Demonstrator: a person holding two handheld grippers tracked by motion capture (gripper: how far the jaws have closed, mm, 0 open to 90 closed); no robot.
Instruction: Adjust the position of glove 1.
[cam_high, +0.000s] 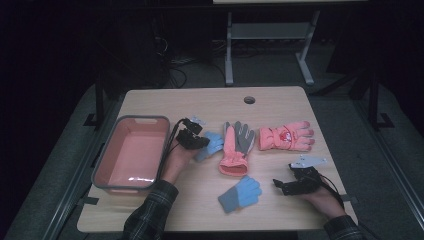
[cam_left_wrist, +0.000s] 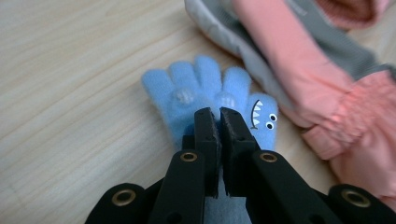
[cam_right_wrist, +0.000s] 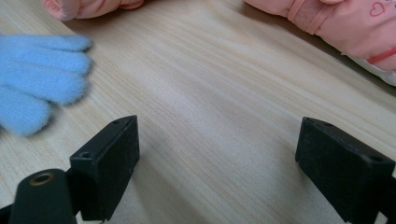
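Note:
A small blue knit glove (cam_high: 215, 143) with a shark face lies left of centre on the table (cam_high: 280, 105). My left gripper (cam_high: 201, 142) is on it; in the left gripper view its jaws (cam_left_wrist: 219, 114) are pinched together on the blue glove's (cam_left_wrist: 187, 88) fabric. A second blue glove (cam_high: 241, 193) lies near the front edge. My right gripper (cam_high: 281, 185) rests to its right, jaws wide apart with bare wood between them (cam_right_wrist: 219, 163). The second blue glove's (cam_right_wrist: 37, 70) fingers show at the left of the right gripper view.
A pink bin (cam_high: 145, 119) stands at the table's left. A pink and grey glove (cam_high: 236, 147) lies in the middle and a pink mitten-style glove (cam_high: 285, 136) to its right. A cable hole (cam_high: 249, 99) sits near the far edge.

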